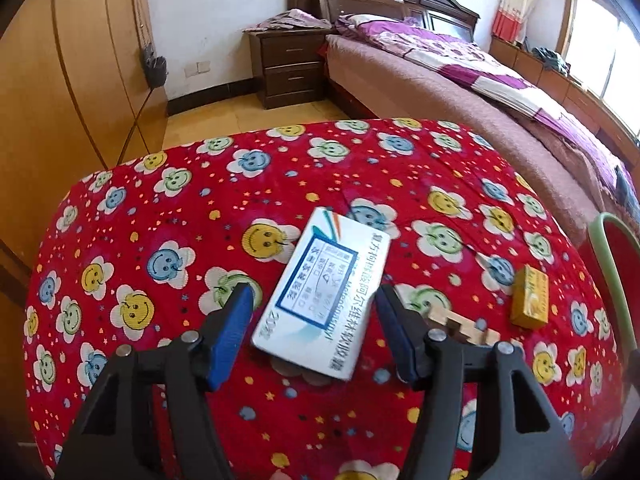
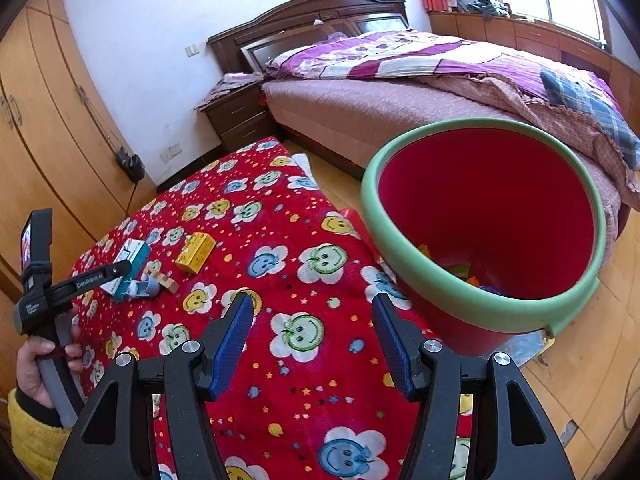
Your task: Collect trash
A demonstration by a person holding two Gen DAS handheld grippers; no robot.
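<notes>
While both claws gape empty, the left claw (image 1: 314, 300) straddles a white box (image 1: 324, 296) — yellow box (image 1: 530, 298), wooden block (image 1: 464, 326) beside.

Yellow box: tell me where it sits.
The yellow box lies on the red cloth, right of the white box, near the wooden blocks.

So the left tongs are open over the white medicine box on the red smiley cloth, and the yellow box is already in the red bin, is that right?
Not quite. The yellow box is not in the red bin; it lies on the red smiley cloth, as both wrist views show. The rest holds: the left tongs are open over the white medicine box.
</notes>
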